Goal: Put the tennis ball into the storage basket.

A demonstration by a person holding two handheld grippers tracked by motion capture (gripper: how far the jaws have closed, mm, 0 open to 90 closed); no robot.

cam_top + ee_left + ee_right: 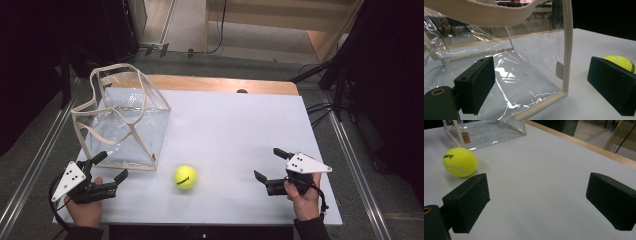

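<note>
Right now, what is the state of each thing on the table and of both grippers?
Bag: clear, upright on the table, top open, nothing seen inside.
Ball: loose on the table, beside the bag, apart from both grippers.
Left gripper: open, empty, close to the bag's near corner.
Right gripper: open, empty, pointing toward the ball.

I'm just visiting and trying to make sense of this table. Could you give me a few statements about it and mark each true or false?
1. The ball lies inside the bag. False: it sits on the table, just beside the bag.
2. Both tongs are open and hold nothing. True: left tongs, right tongs.
3. The bag is see-through with pale straps. True.
4. The ball is red. False: it is yellow.
5. The left tongs sit close by the bag's corner. True.
</note>
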